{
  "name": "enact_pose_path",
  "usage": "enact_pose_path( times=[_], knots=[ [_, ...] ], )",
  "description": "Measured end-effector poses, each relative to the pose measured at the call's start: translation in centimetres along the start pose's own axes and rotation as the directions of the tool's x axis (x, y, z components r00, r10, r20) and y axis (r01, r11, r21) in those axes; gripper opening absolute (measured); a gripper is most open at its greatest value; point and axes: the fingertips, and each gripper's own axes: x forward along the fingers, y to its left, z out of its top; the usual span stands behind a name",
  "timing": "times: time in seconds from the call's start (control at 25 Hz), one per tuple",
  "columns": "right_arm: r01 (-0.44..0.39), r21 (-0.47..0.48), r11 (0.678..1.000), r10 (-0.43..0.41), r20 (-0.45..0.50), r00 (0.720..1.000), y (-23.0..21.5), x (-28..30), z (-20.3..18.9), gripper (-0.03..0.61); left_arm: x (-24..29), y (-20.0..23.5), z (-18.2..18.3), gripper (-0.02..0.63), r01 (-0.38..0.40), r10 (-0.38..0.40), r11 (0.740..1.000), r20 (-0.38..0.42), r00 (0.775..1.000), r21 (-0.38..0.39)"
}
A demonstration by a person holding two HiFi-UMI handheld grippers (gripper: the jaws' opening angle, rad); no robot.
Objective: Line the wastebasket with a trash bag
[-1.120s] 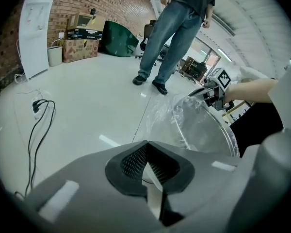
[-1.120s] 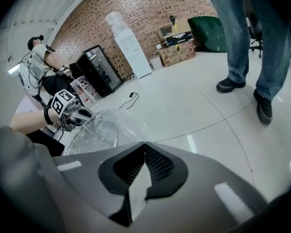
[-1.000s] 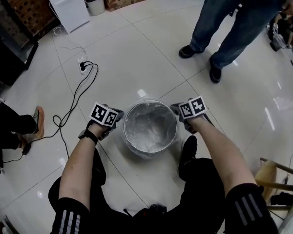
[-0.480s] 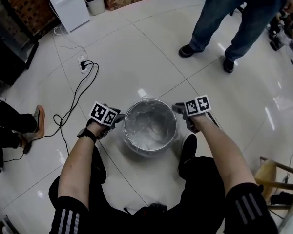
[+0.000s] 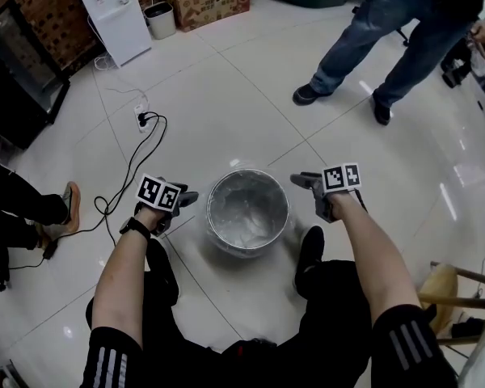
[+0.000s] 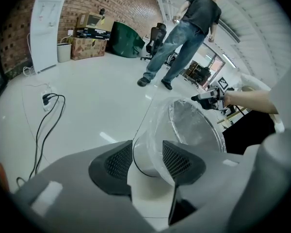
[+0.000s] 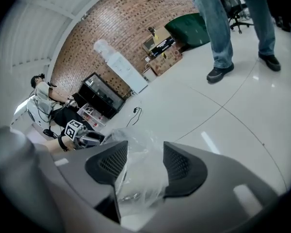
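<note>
1. Left tongs point(image 5: 187, 197), left of bin point(image 6: 144, 161): just opened, apart, nothing gripped
2. Right tongs point(image 5: 303, 181), right of bin: just opened, loose bag point(image 7: 136, 171) between, unpinched
3. Bag lines bin: looks thin, slippery, tearable; pinch its rim overhang

The person wears black short sleeves point(image 5: 111, 360) with white stripes, at seven and five o'clock of the head view, black trousers point(image 5: 339, 297), a black shoe point(image 5: 311, 247) and a black wristwatch point(image 5: 135, 227) on the left wrist. The left gripper point(image 5: 187, 197) and right gripper point(image 5: 305, 181) are grey, each topped by a white cube point(image 5: 158, 192) bearing black square markers. Their pads point(image 6: 120, 162) are dark, wedge-shaped and finely meshed.
</note>
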Motion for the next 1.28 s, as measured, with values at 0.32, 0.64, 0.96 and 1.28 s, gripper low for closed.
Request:
enact_pose_path(
  times=[0.32,0.64,0.96,1.28],
  knots=[
    [0.165,-0.215,0.963,-0.135,0.149,0.980,3.3,-5.2,3.3,0.225,-5.1,-3.3,2.3,0.190,-0.065,0.058,0.989,0.055,0.997,0.134],
    [0.185,-0.522,0.833,-0.123,0.152,0.981,15.6,-7.8,1.9,0.006,-11.4,-12.6,4.8,0.190,-0.102,0.055,0.941,0.151,0.987,0.322],
    [0.133,-0.554,0.822,-0.020,0.205,0.978,23.8,-11.7,-1.2,0.006,-14.8,-20.0,3.1,0.190,-0.116,0.020,0.902,0.228,0.973,0.416],
    [0.132,-0.528,0.839,-0.020,0.213,0.977,22.2,-11.1,-4.8,0.006,-13.9,-21.4,0.4,0.190,-0.091,-0.019,0.893,0.238,0.971,0.441]
  ],
)
